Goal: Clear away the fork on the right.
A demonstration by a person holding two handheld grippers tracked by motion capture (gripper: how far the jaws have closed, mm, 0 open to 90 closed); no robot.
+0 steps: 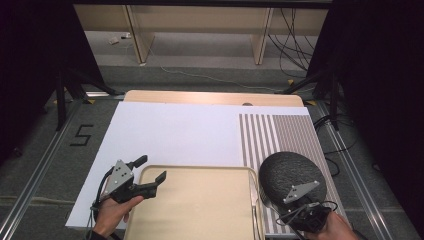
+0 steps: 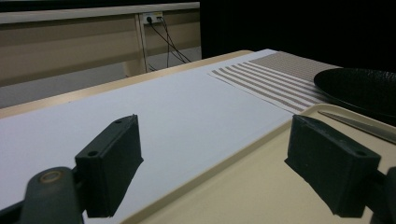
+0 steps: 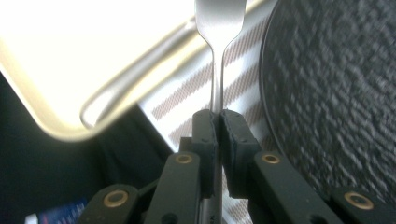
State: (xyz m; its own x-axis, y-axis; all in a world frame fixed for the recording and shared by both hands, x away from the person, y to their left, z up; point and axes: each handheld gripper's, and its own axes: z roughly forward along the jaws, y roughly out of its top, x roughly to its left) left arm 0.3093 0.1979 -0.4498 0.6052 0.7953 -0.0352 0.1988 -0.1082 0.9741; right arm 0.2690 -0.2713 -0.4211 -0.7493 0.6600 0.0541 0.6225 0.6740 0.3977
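Fork, shiny steel with a slim flat handle, is pinched by the right gripper, jaws clamped narrow on the handle. Its long axis runs straight out from the jaws, wide end away from the hand, over the striped mat between the smooth beige tray and the round, rough-textured black plate. Left gripper hangs wide and empty over the tray's left rim.

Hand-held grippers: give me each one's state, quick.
Left hand-held gripper: open, holding nothing, jaws astride the tray rim.
Right hand-held gripper: closed on a metal utensil handle, between tray and dark plate.
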